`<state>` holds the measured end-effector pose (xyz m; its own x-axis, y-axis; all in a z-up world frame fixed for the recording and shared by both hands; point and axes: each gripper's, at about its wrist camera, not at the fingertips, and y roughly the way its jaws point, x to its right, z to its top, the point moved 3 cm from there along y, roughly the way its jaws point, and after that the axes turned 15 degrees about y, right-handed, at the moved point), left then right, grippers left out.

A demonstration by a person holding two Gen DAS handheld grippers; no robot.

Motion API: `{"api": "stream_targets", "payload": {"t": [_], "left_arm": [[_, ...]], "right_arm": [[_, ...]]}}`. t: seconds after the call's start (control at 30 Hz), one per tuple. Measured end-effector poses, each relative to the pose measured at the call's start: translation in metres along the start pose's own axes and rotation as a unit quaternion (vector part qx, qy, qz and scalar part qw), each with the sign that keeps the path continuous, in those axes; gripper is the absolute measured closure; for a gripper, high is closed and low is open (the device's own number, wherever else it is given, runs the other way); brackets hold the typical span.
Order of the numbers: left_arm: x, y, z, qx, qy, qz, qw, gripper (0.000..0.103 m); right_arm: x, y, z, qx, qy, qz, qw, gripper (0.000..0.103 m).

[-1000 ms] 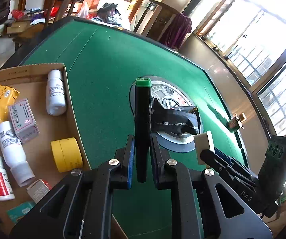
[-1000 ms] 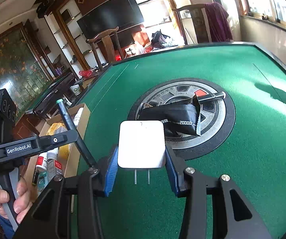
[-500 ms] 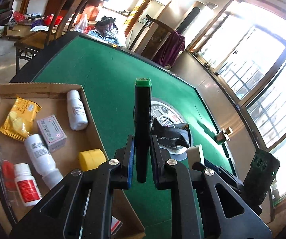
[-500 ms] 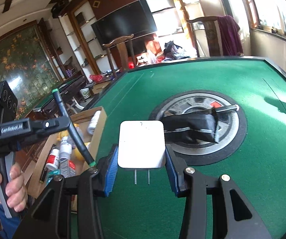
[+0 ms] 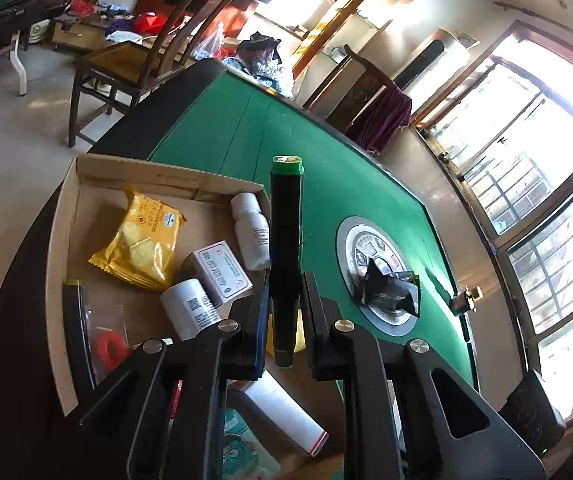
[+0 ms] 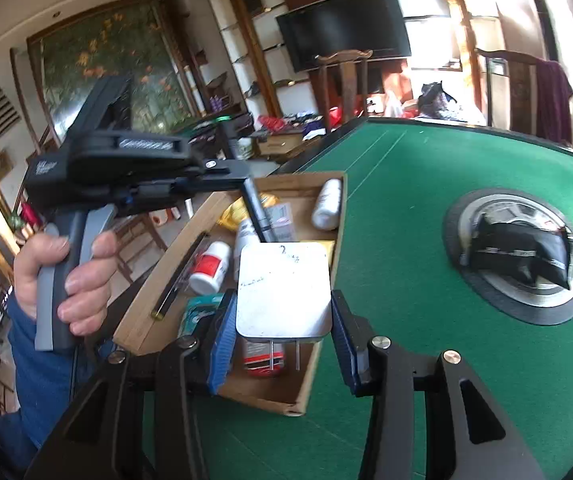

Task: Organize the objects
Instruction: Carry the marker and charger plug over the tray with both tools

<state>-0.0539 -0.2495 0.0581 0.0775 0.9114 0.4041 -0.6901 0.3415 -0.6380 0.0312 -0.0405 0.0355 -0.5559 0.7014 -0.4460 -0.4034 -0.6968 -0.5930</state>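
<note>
Item one: black marker (image 5: 285,248) with green cap, one, clamped low on its barrel in our left gripper (image 5: 284,312), standing over the cardboard box (image 5: 62,216) near its table-side wall. Judged light, stiff and smooth; a mid-barrel hold suits it.

Item two: white plug adapter (image 6: 284,290), one, pinched on its flat sides by our right gripper (image 6: 284,334), prongs down, above the box's near corner. Judged light, hard and slippery.

Box contents, as far as we can see: white bottles, at least three; yellow snack packet (image 5: 140,240), one; small cartons, at least two.

On the green table (image 6: 406,208), at its centre disc: black pouch (image 6: 520,254), one; judged soft.
</note>
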Motion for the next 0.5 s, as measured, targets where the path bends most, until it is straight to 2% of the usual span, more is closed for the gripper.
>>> {"api": "stream_targets", "payload": {"t": [0.2,0.5], "left_arm": [[-0.014,0.013,-0.004,-0.018,-0.021,0.011,0.9996,0.089],[-0.022,0.03,-0.008,-0.04,-0.031,0.021,0.9985,0.089]], "right_arm": [[-0.021,0.019,-0.015,-0.029,-0.029,0.012,0.999,0.059],[-0.039,0.044,-0.025,-0.054,-0.057,0.007,0.997,0.059]]}}
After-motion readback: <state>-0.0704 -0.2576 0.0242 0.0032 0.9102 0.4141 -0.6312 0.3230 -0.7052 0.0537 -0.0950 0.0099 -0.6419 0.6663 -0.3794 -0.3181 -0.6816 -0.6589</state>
